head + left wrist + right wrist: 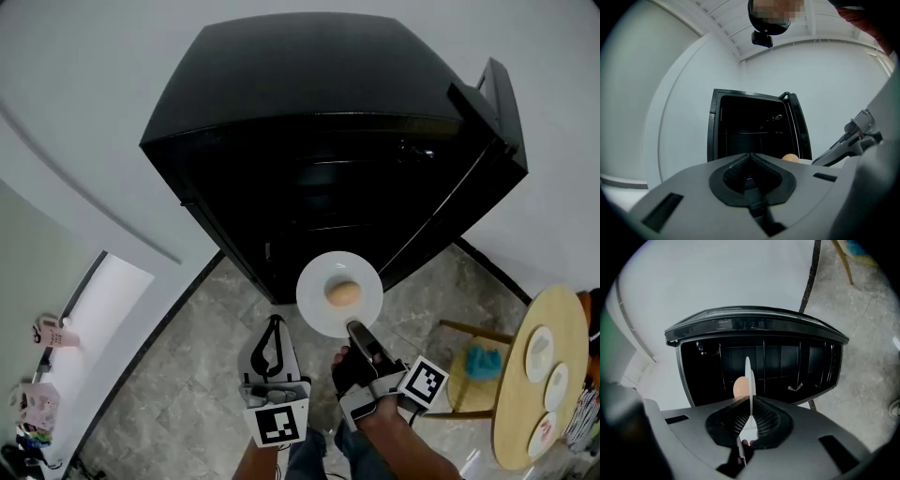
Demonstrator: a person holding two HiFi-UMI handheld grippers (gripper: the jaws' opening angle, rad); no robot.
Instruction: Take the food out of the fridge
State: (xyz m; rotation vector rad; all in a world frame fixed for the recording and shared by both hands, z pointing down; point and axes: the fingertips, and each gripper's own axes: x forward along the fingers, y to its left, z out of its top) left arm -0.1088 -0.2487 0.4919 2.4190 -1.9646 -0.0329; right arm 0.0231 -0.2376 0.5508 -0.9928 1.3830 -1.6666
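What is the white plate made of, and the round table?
The plate looks like smooth white ceramic, though it could be plastic: it is plain, even and thin-edged. The round table looks like pale unpainted wood, with a warm tan top on slim legs of like colour.

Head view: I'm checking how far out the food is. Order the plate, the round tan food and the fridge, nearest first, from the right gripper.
1. Plate: its near rim is clamped in the right gripper.
2. Round tan food: at the plate's middle.
3. Fridge: beyond, door open.
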